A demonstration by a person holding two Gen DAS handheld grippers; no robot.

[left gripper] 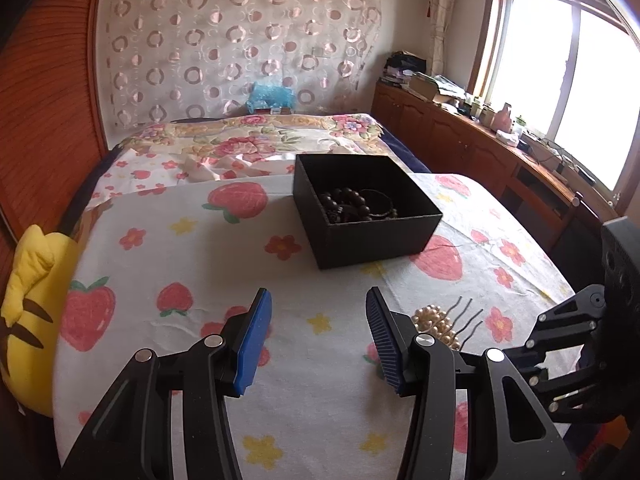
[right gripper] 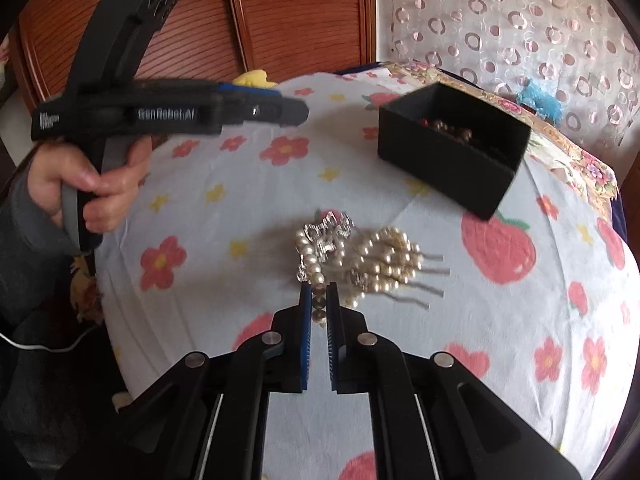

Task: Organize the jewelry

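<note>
A black open box stands on the strawberry-print cloth with dark bead bracelets inside; the right wrist view shows the box at upper right. My left gripper is open over bare cloth, nothing between its blue pads. A pile of pearl jewelry with a clear crystal piece and wire comb prongs lies mid-cloth; the same pearls peek out behind my left gripper's right finger. My right gripper is shut on a strand of pearls at the pile's near edge.
A yellow plush toy lies at the cloth's left edge. A floral bedspread lies beyond the box, a cluttered wooden cabinet runs under the window on the right. A hand holds the left gripper's handle.
</note>
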